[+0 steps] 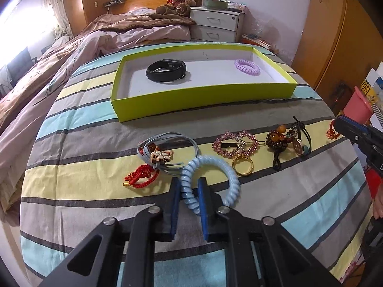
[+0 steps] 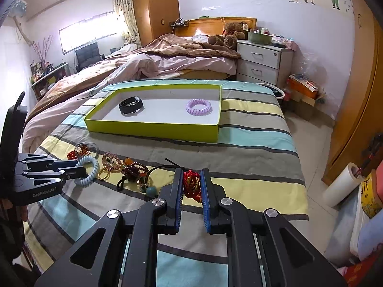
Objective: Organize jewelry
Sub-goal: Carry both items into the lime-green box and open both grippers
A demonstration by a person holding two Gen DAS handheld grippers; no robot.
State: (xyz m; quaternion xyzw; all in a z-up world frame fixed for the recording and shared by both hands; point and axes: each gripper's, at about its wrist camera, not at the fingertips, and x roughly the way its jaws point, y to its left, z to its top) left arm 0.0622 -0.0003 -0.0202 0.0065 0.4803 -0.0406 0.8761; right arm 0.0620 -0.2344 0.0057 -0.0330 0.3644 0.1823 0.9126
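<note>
My left gripper (image 1: 190, 186) is shut on a pale blue spiral hair tie (image 1: 229, 172), pinching one side of the coil just above the striped bedspread. In the right wrist view my right gripper (image 2: 191, 174) is shut on a red knotted cord bracelet (image 2: 190, 185). Beyond them a lime-green tray (image 1: 203, 95) holds a black wristband (image 1: 167, 69) and a purple spiral tie (image 1: 246, 68). On the spread lie a grey cord bracelet with a flower charm (image 1: 162, 153), a red cord (image 1: 141, 177), a pink rhinestone clip (image 1: 234, 143), a gold ring (image 1: 244, 166) and a brown bead bracelet (image 1: 280, 138).
The striped spread (image 2: 251, 131) drops off to a tiled floor on the right. A second bed with rumpled covers (image 2: 155, 62) adjoins on the left. A white drawer unit (image 2: 263, 62) stands behind. A paper roll (image 2: 342, 184) and boxes crowd the right.
</note>
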